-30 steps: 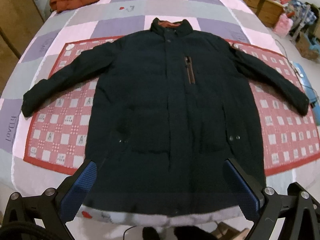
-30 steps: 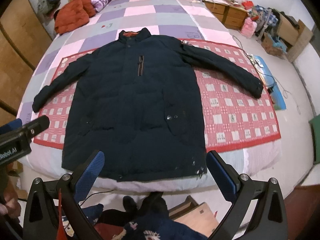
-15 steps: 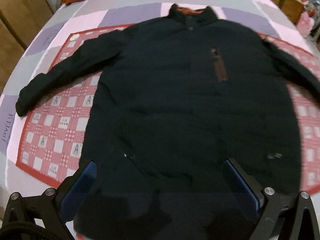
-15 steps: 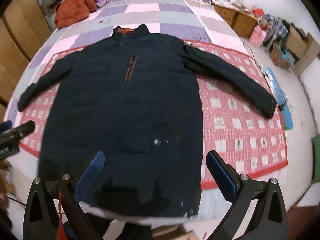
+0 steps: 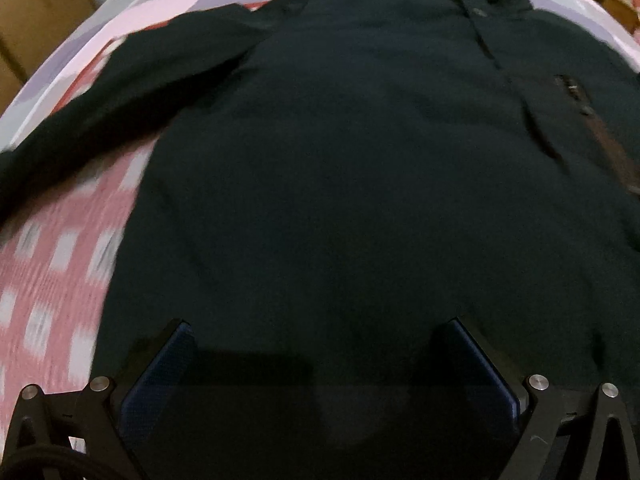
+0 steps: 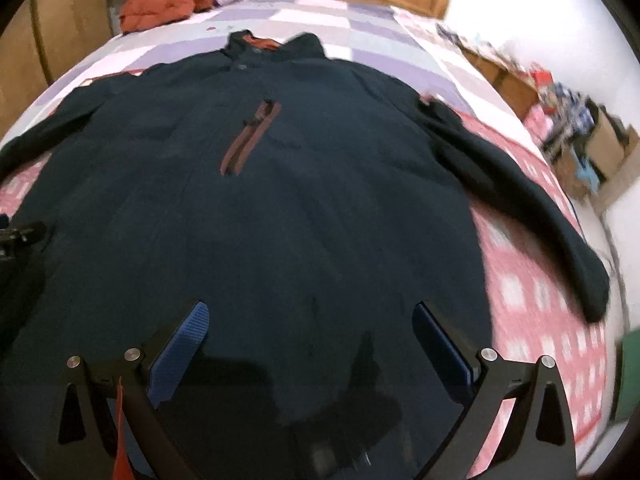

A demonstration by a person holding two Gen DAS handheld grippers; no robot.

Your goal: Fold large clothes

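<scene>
Both hand-held grippers, left [image 5: 320, 354] and right [image 6: 310, 334], gape wide, empty, over the dark coat [image 6: 304, 216].

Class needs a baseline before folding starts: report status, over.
Left gripper open, right gripper open, both over the hem. Dark coat flat, unfolded, sleeves out. Nothing on it.

A large dark navy padded coat [image 6: 288, 216] lies flat and face up, front closed, sleeves spread out to both sides. Its stand-up collar [image 6: 276, 46], lined in rust orange, points toward 12 o'clock in the right wrist view; the hem runs off toward 6 o'clock. A rust-trimmed chest zip pocket [image 6: 250, 138] slants just left of centre. One sleeve [image 6: 516, 196] stretches out to 4 o'clock, its cuff at the far end. In the left wrist view the coat [image 5: 360, 184] fills nearly everything, its other sleeve [image 5: 120, 92] reaching toward 9 o'clock.
</scene>
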